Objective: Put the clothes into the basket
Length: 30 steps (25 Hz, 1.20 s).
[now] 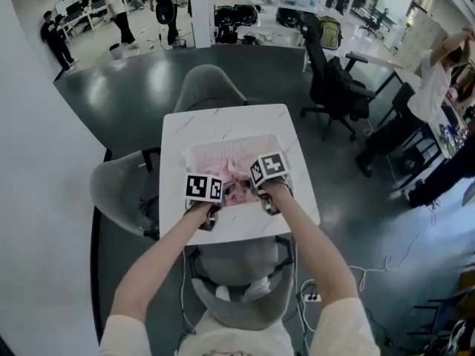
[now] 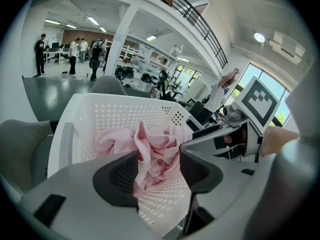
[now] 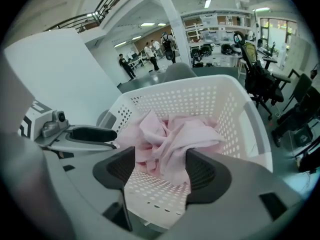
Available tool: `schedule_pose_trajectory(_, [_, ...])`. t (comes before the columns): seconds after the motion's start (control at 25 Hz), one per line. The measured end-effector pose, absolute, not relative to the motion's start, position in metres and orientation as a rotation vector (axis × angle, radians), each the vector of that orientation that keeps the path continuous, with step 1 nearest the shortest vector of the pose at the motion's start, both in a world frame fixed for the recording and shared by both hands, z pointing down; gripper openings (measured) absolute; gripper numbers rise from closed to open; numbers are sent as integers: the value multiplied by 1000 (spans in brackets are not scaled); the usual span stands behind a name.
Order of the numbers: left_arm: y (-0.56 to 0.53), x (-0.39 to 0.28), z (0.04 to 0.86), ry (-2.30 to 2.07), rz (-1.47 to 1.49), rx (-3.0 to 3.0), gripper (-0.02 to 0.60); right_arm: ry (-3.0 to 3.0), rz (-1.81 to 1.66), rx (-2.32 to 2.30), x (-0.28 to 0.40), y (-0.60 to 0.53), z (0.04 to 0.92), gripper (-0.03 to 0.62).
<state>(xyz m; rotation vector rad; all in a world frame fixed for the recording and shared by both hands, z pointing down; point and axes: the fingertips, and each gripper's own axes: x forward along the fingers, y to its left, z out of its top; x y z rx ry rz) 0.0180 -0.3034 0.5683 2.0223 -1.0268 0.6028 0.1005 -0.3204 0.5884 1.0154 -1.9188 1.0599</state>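
Note:
A white perforated basket (image 1: 234, 141) stands on the white marble-look table (image 1: 223, 122), with crumpled pink clothes (image 1: 236, 178) lying in it. Both grippers hover at its near rim, side by side. My left gripper (image 1: 208, 193) is open; in the left gripper view a fold of the pink clothes (image 2: 155, 149) shows in the gap of the left gripper (image 2: 159, 171), above the basket floor (image 2: 165, 201). My right gripper (image 1: 266, 176) is open too. In the right gripper view the clothes (image 3: 175, 139) lie ahead of the right gripper (image 3: 160, 171), brushing its right pad (image 3: 202, 176).
Grey shell chairs stand around the table: one on the left (image 1: 119, 191), one behind (image 1: 211, 87), one under me (image 1: 245, 295). A black office chair (image 1: 338, 87) and a person (image 1: 438, 80) are at the right. Several people stand far back.

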Motion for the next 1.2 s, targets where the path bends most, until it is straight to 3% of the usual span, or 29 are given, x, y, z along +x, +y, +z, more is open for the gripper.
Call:
schedule_pose_trajectory(0.92, [-282, 3, 529, -1206, 358, 2221, 264, -2172, 415, 1390, 101, -302, 529, 299])
schedule_pose_trajectory(1.2, [-259, -19, 514, -1268, 330, 2314, 264, -2232, 378, 1413, 88, -280, 508, 299])
